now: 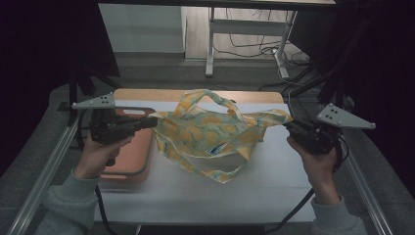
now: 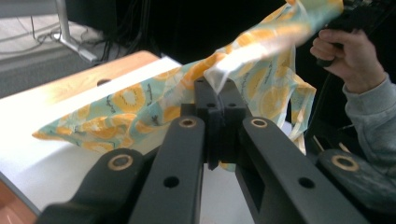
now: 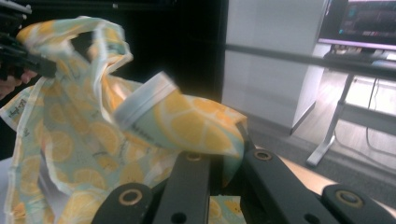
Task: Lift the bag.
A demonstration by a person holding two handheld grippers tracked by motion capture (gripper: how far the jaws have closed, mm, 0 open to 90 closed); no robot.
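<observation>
A cloth bag (image 1: 210,132) with a yellow lemon print on pale green hangs stretched between both grippers above the white table top (image 1: 205,196). My left gripper (image 1: 152,121) is shut on the bag's left corner; in the left gripper view its jaws pinch the cloth (image 2: 219,86). My right gripper (image 1: 288,125) is shut on the bag's right corner, and the right gripper view has the fabric (image 3: 196,126) bunched between the jaws. The bag's handles loop up at the back (image 1: 205,95) and droop at the front (image 1: 222,174).
An orange tray (image 1: 129,156) lies on the table under the left hand. A wooden strip (image 1: 195,95) runs along the table's far edge. Metal rails (image 1: 44,171) border both sides. Beyond stand a desk frame (image 1: 210,49) and floor cables.
</observation>
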